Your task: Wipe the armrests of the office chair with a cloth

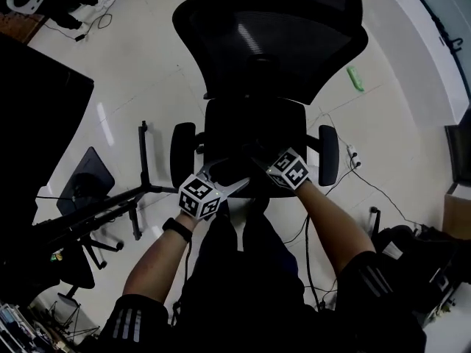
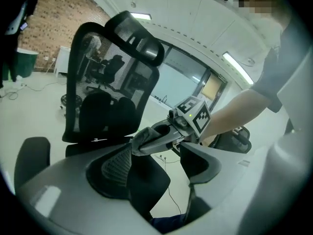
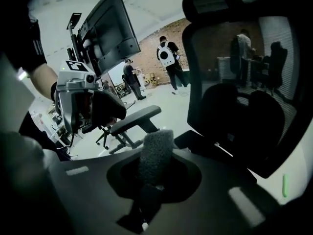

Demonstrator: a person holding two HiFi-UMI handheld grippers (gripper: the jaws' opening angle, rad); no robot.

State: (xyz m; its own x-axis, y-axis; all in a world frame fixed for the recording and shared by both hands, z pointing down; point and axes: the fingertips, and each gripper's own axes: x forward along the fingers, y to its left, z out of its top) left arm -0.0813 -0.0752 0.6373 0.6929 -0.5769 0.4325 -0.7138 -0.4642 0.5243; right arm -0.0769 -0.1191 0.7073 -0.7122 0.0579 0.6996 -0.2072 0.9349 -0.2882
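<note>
The black mesh office chair (image 1: 268,35) stands in front of me, with its armrests at left (image 1: 182,151) and right (image 1: 328,155). Both grippers hover over the front of the seat, facing each other. My right gripper (image 3: 151,185) is shut on a grey cloth (image 3: 156,153), whose end sticks up out of the jaws. In the left gripper view the cloth (image 2: 144,137) sits at the right gripper's tip, close to my left gripper (image 2: 159,153), which is open and holds nothing. One armrest (image 3: 137,117) shows beyond the cloth.
A dark monitor on a wheeled stand (image 1: 44,123) stands left of the chair. Cables (image 1: 368,186) run over the pale floor at right, near a green object (image 1: 355,78) and a white cabinet (image 1: 419,50). People (image 3: 167,58) stand far off by a brick wall.
</note>
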